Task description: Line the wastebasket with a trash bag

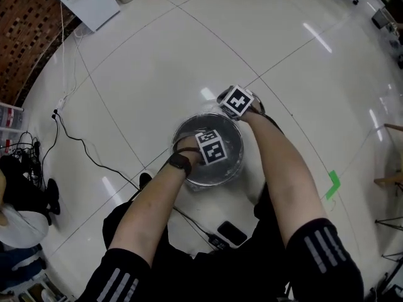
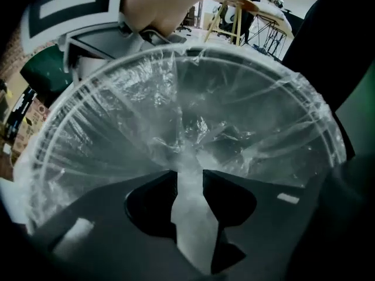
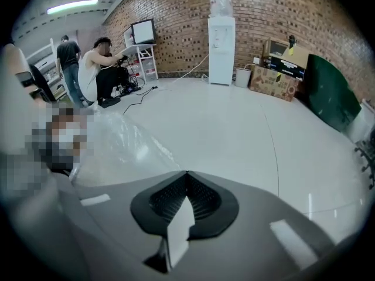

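**Bag over the rim, liner being seated inside**

The round grey wastebasket (image 1: 182, 129) stands on the glossy white floor (image 1: 157, 61) at the centre of the head view, just ahead of the person's legs. The clear, crinkled plastic trash bag (image 2: 252, 104) is inside it, and in the left gripper view its mouth is turned over the rim wherever the rim shows. The step in hand looks like the last one: settling the liner down into the bin.

The left gripper (image 2: 188, 171) points down into the basket with its jaws partly apart. Crumpled film shows in the gap, but I see no clamp on it. The right gripper (image 3: 186, 172) sits at the basket's upper-right rim in the head view. Its jaws are together with nothing visible between them, and film lies to their left.

As I judge it, the next move is to press the loose film toward the bottom without dragging the cuff off the rim. The upper-left arc, hidden behind the other gripper in the left gripper view, then needs checking.

The floor is open above and to the right of the basket. A thin black cable (image 1: 94, 159) runs close by at lower left.
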